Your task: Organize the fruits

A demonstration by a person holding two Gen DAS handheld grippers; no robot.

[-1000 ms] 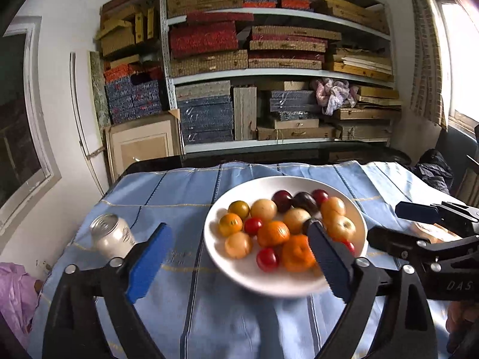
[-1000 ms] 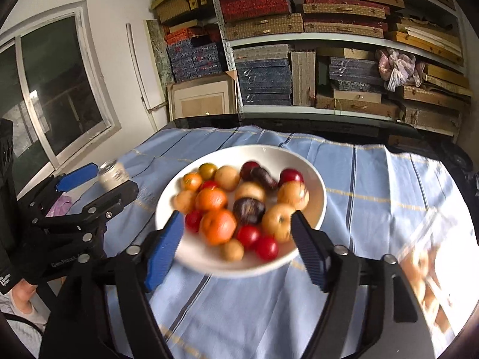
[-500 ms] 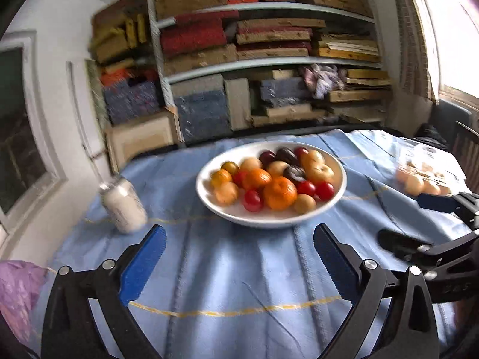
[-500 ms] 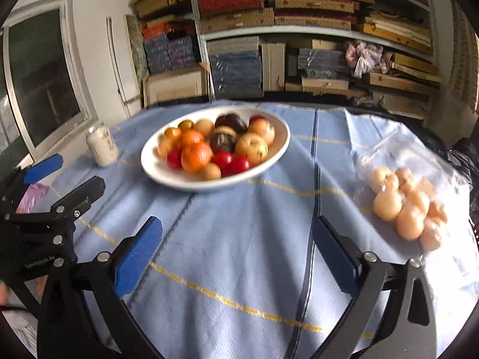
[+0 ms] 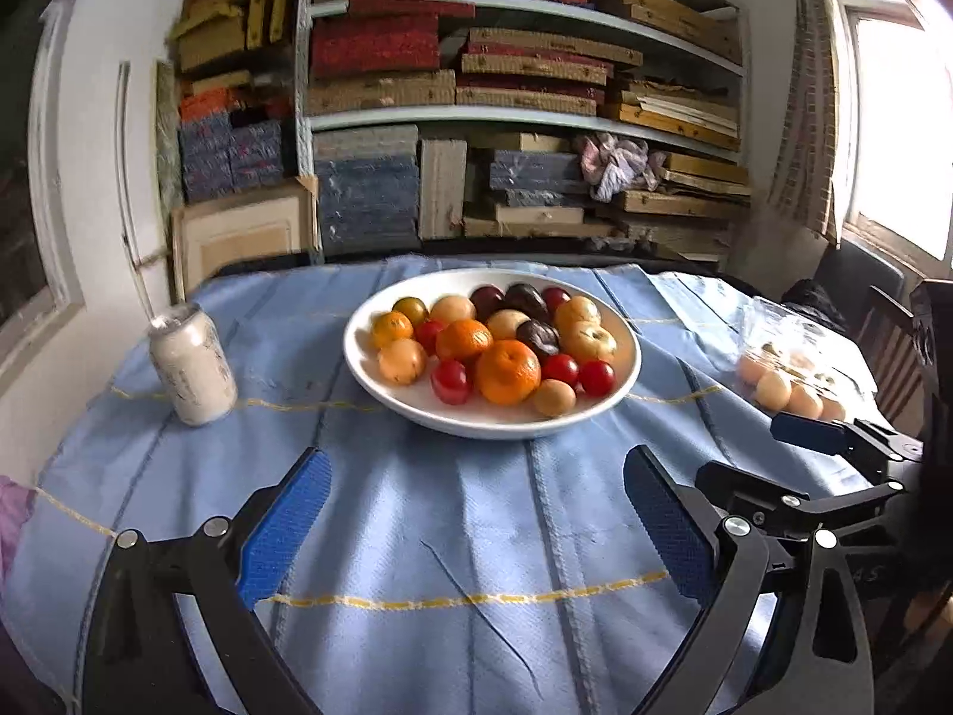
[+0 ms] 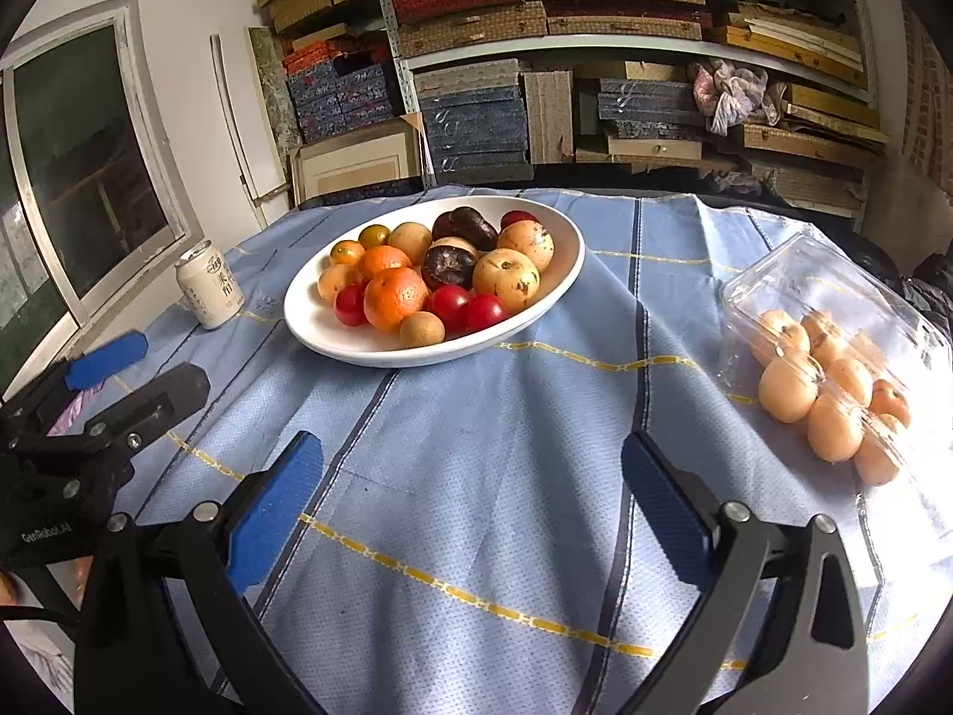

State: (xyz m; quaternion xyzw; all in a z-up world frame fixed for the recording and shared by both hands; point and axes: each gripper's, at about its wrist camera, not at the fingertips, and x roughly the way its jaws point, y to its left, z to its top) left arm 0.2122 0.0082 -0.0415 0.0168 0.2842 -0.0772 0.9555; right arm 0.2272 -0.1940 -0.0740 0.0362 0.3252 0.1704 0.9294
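Can (image 6: 209,284) at left, heaped fruit plate (image 6: 554,292) centre, clear box of pale fruit (image 6: 834,369) right; left gripper (image 5: 476,530) and right gripper (image 6: 470,512) both spread, empty; risk: nudged round fruit rolling off heap.

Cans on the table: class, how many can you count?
1: the can stands upright on the blue cloth, left of the fruit plate, apart from it. None appears hidden.

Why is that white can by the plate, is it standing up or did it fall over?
Standing up. The white drink can sits on its base on the blue tablecloth, top rim up, apart from the white plate.
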